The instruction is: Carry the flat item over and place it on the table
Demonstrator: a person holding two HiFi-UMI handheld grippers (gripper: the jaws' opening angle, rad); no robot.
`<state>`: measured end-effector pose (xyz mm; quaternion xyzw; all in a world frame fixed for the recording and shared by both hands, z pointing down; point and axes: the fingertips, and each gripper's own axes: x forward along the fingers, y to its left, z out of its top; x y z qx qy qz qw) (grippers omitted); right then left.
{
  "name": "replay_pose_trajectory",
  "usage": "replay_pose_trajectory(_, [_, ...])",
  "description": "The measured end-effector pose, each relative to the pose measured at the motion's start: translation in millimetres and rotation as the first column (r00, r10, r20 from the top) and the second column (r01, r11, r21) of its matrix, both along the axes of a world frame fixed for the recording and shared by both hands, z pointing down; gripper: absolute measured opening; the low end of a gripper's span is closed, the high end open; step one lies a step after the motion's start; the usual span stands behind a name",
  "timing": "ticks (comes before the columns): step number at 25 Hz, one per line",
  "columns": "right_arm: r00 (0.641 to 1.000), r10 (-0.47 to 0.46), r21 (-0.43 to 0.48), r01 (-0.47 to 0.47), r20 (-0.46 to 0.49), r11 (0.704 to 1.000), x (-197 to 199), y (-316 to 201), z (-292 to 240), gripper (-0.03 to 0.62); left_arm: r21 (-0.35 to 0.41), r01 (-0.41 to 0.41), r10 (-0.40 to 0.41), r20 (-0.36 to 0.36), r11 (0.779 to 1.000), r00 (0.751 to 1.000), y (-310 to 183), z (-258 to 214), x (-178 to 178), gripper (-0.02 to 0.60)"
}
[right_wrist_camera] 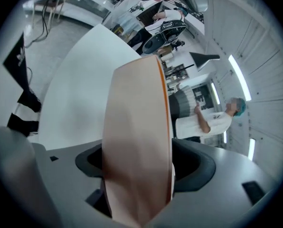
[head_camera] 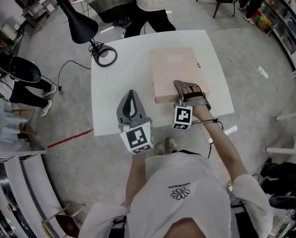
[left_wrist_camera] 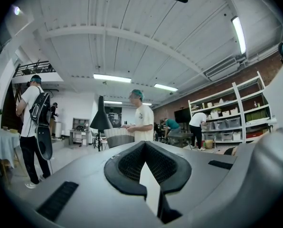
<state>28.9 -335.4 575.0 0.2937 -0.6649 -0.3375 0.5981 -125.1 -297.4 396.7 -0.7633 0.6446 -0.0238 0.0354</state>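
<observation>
On the white table [head_camera: 118,93], the right claw [head_camera: 185,86] straddles the pink box [head_camera: 175,68], jaws apart; the left claw [head_camera: 131,93] sits closed, empty. A snagged withdrawal could drag the box off.

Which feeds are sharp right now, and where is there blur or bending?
Head view: evenly lit and sharp, the box on the table clear, room edges bowed. Right gripper view: the box smears out of focus up close. Left gripper view: background sharp, ceiling curved.

A black lamp [head_camera: 77,15] leans near a standing person [head_camera: 149,4]; a red line [head_camera: 68,139] marks the floor [head_camera: 247,38]
</observation>
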Motion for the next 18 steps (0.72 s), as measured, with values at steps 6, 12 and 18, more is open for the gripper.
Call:
replay_pose_trajectory(6, [1.000, -0.009, -0.143, 0.009, 0.003, 0.990, -2.8, 19.0, 28.7, 0.347, -0.005, 0.000, 0.000, 0.010, 1.000, 1.000, 0.8, 1.4, -1.3, 0.014])
replay_pose_trajectory(12, [0.998, 0.039, -0.365, -0.023, 0.039, 0.931, -3.5, 40.0, 53.9, 0.354, -0.009, 0.013, -0.013, 0.012, 1.000, 1.000, 0.0, 2.9, -3.9, 0.014])
replay_pose_trajectory(18, [0.996, 0.058, -0.384, -0.028, 0.067, 0.923, -4.3, 40.8, 53.1, 0.354, -0.009, 0.012, -0.012, 0.012, 1.000, 1.000, 1.0, 2.2, -1.8, 0.014])
